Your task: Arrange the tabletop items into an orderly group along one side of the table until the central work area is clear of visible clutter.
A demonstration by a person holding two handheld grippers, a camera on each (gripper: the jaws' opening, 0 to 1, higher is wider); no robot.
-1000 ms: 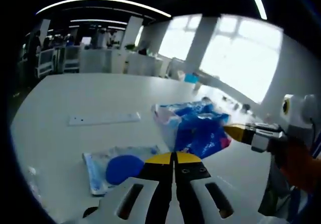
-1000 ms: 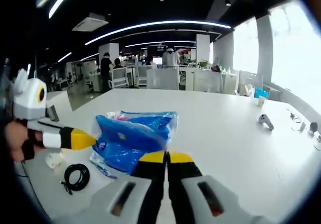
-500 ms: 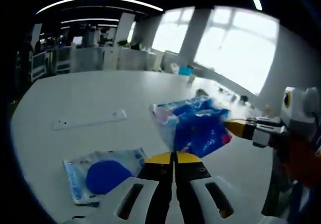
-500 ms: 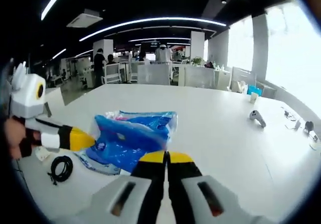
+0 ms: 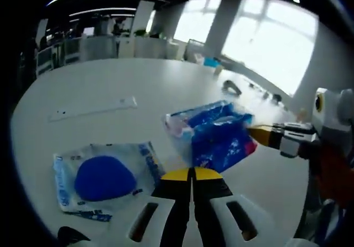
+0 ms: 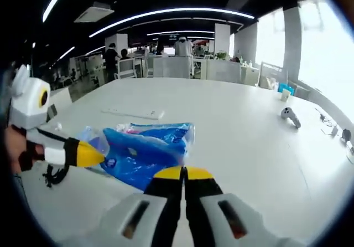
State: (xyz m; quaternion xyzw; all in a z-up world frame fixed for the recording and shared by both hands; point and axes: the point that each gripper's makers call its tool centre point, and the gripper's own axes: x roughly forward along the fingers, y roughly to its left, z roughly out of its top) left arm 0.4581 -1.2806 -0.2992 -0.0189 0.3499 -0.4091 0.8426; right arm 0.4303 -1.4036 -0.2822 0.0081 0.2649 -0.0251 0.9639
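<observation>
Both claws, left claw [image 5: 192, 173] and right claw [image 6: 183, 173], are pinched flat on opposite edges of the blue plastic pack [image 5: 214, 138], held just above the white table [image 5: 110, 86], with a clear pouch holding a blue disc [image 5: 103, 178] near the left claw and a white strip [image 5: 92, 107] lying farther off.

No legible text or labels
</observation>
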